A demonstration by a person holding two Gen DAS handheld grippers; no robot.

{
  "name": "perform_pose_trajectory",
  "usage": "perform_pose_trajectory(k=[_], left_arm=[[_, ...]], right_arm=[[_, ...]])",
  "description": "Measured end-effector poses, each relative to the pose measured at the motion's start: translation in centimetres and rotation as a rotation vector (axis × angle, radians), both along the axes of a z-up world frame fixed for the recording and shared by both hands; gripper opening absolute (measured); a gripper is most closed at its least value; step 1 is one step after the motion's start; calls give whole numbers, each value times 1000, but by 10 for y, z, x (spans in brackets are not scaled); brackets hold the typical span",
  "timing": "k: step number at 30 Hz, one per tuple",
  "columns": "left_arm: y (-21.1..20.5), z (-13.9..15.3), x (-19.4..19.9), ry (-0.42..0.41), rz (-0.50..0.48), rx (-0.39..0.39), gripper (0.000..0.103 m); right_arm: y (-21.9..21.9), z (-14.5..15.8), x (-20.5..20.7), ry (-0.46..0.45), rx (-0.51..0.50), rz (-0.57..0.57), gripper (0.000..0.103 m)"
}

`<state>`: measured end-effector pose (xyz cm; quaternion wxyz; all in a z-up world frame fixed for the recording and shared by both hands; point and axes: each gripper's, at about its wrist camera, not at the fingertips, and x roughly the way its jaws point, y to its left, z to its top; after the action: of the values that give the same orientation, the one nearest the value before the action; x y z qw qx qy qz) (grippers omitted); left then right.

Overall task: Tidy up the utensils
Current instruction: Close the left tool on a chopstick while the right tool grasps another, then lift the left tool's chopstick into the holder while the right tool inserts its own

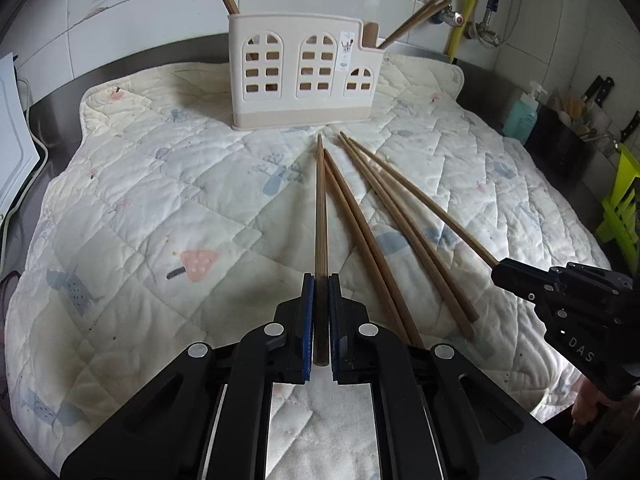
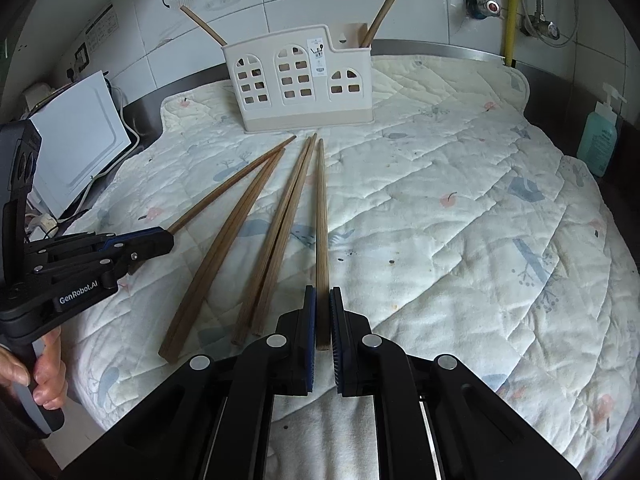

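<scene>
Several brown wooden chopsticks lie fanned on a quilted mat (image 1: pixel 160 200), tips toward a cream utensil holder (image 1: pixel 304 76) with arched windows, also in the right wrist view (image 2: pixel 298 80). My left gripper (image 1: pixel 321 284) is shut on the leftmost chopstick (image 1: pixel 321 208) at its thick end. My right gripper (image 2: pixel 323 296) is shut on the rightmost chopstick (image 2: pixel 321 216); it shows in the left wrist view (image 1: pixel 500 270) at that stick's end. The left gripper shows in the right wrist view (image 2: pixel 168 240). Three chopsticks (image 2: pixel 256 220) lie loose between. Chopsticks (image 2: pixel 386 4) stand in the holder.
A steel counter rim (image 1: pixel 132 56) and tiled wall run behind the mat. A teal soap bottle (image 2: pixel 598 138) stands at the right. A white appliance (image 2: pixel 80 140) sits at the left. Knives and a dark utensil pot (image 1: pixel 576 120) stand far right, a green rack (image 1: pixel 622 208) beside them.
</scene>
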<state>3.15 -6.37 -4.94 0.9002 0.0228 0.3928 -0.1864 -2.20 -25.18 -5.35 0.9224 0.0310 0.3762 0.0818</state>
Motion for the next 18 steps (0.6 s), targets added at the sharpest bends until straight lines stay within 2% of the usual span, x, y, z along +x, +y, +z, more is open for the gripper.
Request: perform_pose_trajectory(k=[8,18], left_arm=[[12,48,1,-145,-9,-69,5],[17,80,18,-208,-24,-99,5]], right_arm=[[-8,56,0,-144,-14,-3,7],[-21,120,26,-257,-14,31,7]])
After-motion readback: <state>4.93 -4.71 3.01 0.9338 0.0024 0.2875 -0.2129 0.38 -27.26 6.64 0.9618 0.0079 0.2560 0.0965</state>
